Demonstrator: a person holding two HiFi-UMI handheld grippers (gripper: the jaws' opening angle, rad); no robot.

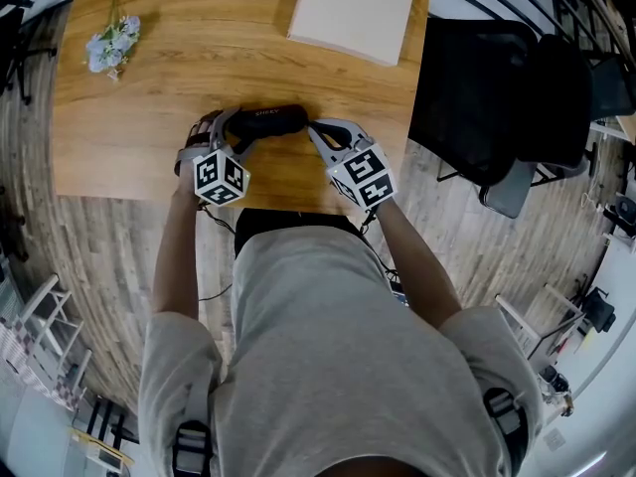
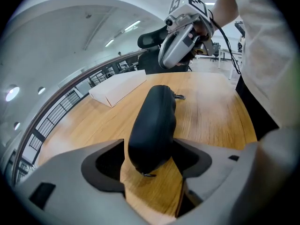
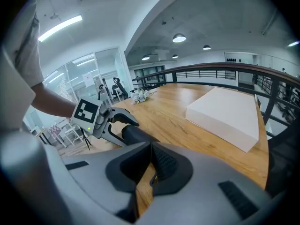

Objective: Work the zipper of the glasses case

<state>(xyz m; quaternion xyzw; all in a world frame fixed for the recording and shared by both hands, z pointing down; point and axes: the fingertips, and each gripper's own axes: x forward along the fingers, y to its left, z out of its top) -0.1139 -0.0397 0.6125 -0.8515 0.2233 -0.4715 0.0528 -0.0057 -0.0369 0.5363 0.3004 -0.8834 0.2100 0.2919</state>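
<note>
A black glasses case (image 1: 266, 122) lies on the wooden table (image 1: 149, 78) close to its near edge. My left gripper (image 1: 235, 133) is at the case's left end. In the left gripper view that end (image 2: 152, 125) sits between the open jaws, with a thin strip of wood showing beside it and a small metal piece (image 2: 148, 174) at its tip. My right gripper (image 1: 316, 131) hovers at the case's right end, jaws shut. A metal zipper pull (image 2: 179, 96) lies on the table by that far end. A small dark hook (image 3: 153, 179) shows just under the shut pads; whether they pinch it I cannot tell.
A flat white box (image 1: 353, 13) lies at the table's far right. A small bunch of pale flowers (image 1: 111, 43) is at the far left. A black chair (image 1: 497, 97) stands to the right of the table. The person's torso is against the near edge.
</note>
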